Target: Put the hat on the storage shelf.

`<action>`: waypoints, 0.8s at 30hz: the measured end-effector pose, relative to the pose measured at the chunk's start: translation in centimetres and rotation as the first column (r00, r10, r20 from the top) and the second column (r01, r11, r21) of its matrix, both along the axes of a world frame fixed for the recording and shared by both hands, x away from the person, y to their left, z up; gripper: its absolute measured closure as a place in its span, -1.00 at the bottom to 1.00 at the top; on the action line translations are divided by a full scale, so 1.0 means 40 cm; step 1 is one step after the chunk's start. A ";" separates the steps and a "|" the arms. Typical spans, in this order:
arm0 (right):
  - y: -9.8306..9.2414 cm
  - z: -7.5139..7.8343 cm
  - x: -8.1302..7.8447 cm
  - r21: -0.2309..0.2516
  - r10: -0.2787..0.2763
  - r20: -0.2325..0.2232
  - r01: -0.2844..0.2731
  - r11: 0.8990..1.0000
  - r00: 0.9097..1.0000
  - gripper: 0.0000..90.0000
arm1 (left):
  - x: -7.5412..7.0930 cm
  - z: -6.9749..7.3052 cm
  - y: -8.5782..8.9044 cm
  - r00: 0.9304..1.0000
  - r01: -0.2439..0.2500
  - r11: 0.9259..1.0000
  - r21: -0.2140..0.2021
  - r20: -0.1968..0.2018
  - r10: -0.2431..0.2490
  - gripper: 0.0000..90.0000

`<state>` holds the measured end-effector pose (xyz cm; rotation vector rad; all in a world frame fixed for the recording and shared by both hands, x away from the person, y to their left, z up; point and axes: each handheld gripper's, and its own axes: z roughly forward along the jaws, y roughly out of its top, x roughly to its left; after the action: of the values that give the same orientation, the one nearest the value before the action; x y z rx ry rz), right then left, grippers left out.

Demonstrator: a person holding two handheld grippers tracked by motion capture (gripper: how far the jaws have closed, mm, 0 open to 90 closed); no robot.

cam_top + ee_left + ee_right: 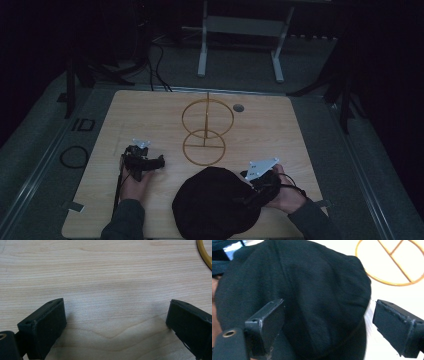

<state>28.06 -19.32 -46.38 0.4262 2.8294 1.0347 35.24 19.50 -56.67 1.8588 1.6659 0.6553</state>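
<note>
A black cloth hat [216,202] lies on the wooden table near its front edge, and its dark fabric [299,295] spreads across the right gripper view. My right gripper [248,181] rests at the hat's right edge; its jaws stand apart, one over the cloth and one beside it, so it is open [328,320]. A gold wire stand [206,131] with two rings rises at the table's middle [392,262]. My left gripper [161,161] lies on the bare wood at the left, open [116,320], nothing between its jaws.
The gold stand's base ring [203,253] lies to the left gripper's right. A small round grommet [238,107] sits in the table's far side. A white frame [240,37] stands on the floor beyond. A cable loop [74,156] lies left of the table.
</note>
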 end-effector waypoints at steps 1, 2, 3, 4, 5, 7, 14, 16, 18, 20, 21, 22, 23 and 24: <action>0.005 -0.001 -0.002 0.001 0.007 -0.005 -0.007 1.000 1.000 -0.77 | 0.000 0.000 0.000 1.000 0.000 1.000 0.000 0.000 0.000 -0.95; 0.005 -0.001 -0.002 0.001 0.007 -0.005 -0.007 1.000 1.000 -0.77 | 0.000 0.000 0.000 1.000 0.000 1.000 0.000 0.000 0.000 -0.95; 0.010 -0.002 -0.003 0.007 0.018 -0.009 -0.018 1.000 1.000 -0.77 | 0.000 0.000 0.000 1.000 0.000 1.000 0.000 0.000 0.000 -0.95; 0.020 -0.003 -0.007 0.006 0.036 -0.017 -0.035 0.999 0.999 -0.78 | 0.000 0.000 0.000 1.000 0.000 1.000 0.000 0.000 0.000 -0.95; 0.025 -0.004 -0.009 0.006 0.045 -0.020 -0.045 0.999 0.999 -0.78 | 0.000 0.000 0.000 1.000 0.000 1.000 0.000 0.000 0.000 -0.95; 0.030 -0.005 -0.010 0.004 0.057 -0.024 -0.057 0.998 0.998 -0.78 | 0.000 0.000 0.000 1.000 0.000 1.000 0.000 0.000 0.000 -0.95; 0.060 -0.018 -0.015 0.004 0.103 -0.047 -0.103 0.995 0.994 -0.78 | 0.000 0.000 0.000 1.000 0.000 1.000 0.000 0.000 0.000 -0.95; 0.067 -0.020 -0.016 0.009 0.106 -0.052 -0.105 0.994 0.993 -0.78 | 0.000 0.000 0.000 1.000 0.000 1.000 0.000 0.000 0.000 -0.95; 0.075 -0.019 -0.018 0.015 0.116 -0.055 -0.115 0.993 0.992 -0.78 | 0.000 0.000 0.000 1.000 0.000 1.000 0.000 0.000 0.000 -0.95; 0.083 -0.016 -0.021 0.020 0.122 -0.049 -0.121 0.992 0.991 -0.80 | 0.000 0.000 0.000 1.000 0.000 1.000 0.000 0.000 0.000 -0.95; 0.087 -0.014 -0.022 0.024 0.125 -0.050 -0.123 0.992 0.991 -0.80 | 0.000 0.000 0.000 1.000 0.000 1.000 0.000 0.000 0.000 -0.95; 0.090 -0.013 -0.023 0.029 0.129 -0.046 -0.128 0.991 0.991 -0.80 | 0.000 0.000 0.000 1.000 0.000 1.000 0.000 0.000 0.000 -0.95; 0.092 -0.013 -0.024 0.030 0.129 -0.046 -0.128 0.991 0.991 -0.80 | 0.000 0.000 0.000 1.000 0.000 1.000 0.000 0.000 0.000 -0.95; 0.096 -0.014 -0.024 0.026 0.127 -0.044 -0.125 0.992 0.991 -0.81 | 0.000 0.000 0.000 1.000 0.000 1.000 0.000 0.000 0.000 -0.95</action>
<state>27.10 -15.50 -46.95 0.2797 2.9207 1.0947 35.24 19.50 -56.67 1.8587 1.6655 0.6551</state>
